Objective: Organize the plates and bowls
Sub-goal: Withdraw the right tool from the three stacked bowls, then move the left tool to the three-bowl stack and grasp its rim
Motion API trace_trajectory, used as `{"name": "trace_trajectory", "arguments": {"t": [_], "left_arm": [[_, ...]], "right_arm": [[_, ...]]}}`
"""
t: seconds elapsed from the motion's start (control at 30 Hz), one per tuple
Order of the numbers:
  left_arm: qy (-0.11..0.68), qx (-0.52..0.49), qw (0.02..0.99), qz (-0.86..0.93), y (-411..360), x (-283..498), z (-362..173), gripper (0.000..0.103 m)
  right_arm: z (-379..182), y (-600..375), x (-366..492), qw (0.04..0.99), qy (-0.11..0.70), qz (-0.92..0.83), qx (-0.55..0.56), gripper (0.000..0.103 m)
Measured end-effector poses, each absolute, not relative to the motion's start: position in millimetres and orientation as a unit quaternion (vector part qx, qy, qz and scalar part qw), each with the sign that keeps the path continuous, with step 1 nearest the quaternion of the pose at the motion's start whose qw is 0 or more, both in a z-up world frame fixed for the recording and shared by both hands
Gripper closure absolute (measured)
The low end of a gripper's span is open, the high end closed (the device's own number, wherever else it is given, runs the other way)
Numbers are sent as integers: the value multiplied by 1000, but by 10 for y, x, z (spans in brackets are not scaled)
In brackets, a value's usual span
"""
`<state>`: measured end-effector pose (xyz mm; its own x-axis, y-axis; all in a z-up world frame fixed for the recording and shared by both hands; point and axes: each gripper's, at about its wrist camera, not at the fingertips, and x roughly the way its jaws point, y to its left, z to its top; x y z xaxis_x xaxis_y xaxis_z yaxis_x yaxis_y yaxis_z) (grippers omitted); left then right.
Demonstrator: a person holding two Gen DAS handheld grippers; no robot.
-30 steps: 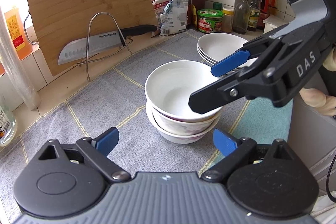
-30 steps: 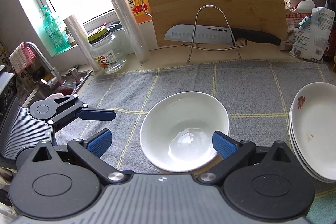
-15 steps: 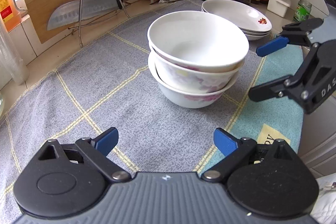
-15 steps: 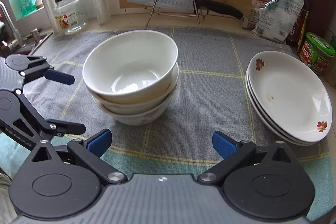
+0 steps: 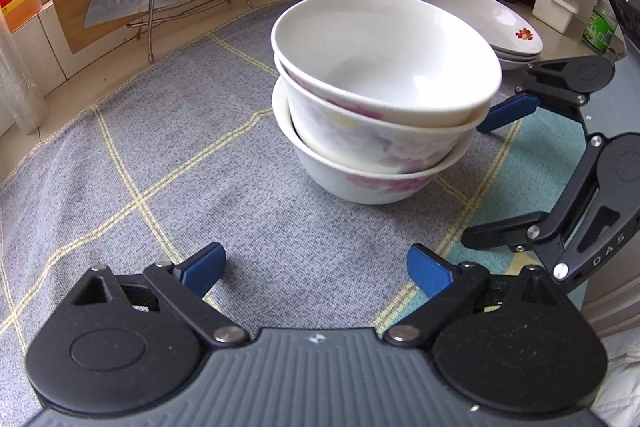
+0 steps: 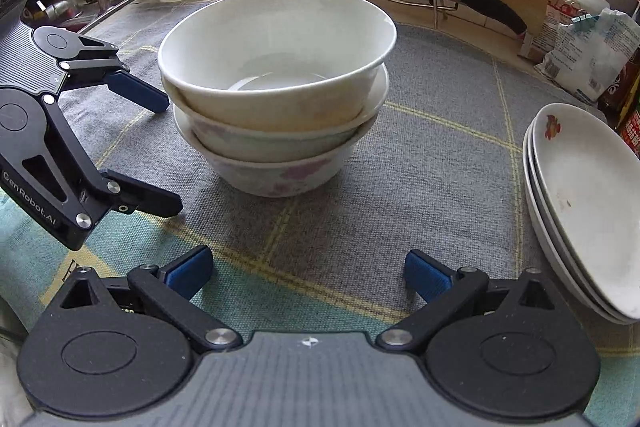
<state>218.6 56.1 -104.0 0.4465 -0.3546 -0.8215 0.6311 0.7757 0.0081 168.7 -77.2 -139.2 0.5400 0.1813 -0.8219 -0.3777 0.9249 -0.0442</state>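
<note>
Left wrist view: my left gripper [image 5: 314, 269] is spread wide, nothing in it, low over the grey cloth [image 5: 160, 155] just short of the bowl stack [image 5: 380, 95]; my right gripper [image 5: 492, 175] flanks the stack, also wide and empty. Right wrist view: three nested bowls [image 6: 276, 87] mid-cloth, plate stack [image 6: 588, 203] apart on the right. Both piles look sorted; if I shift the bowls, I'd grip the bottom one from both sides and keep it level so the top doesn't tip
</note>
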Motion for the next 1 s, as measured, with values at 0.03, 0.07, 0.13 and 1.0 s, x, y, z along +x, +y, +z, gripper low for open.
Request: {"name": "trace_trajectory", "arguments": {"t": [0.03,0.07,0.13,1.0], "left_arm": [[434,156,839,-289,552,2177,-1033,6],[429,153,843,-286,552,2155,-1026,6],[423,144,849,-283,574,2116,-1011,6],[392,183,825,-364,667,2283,-1120,0]], "right_arm": [[-1398,-780,1691,870,449,167,-113,0],[-1401,-790,1686,870,446,173,-116,0],[-1407,-818,1664,873,435,186,-121,0],[-1410,-804,1738,883,422,174,-111,0]]}}
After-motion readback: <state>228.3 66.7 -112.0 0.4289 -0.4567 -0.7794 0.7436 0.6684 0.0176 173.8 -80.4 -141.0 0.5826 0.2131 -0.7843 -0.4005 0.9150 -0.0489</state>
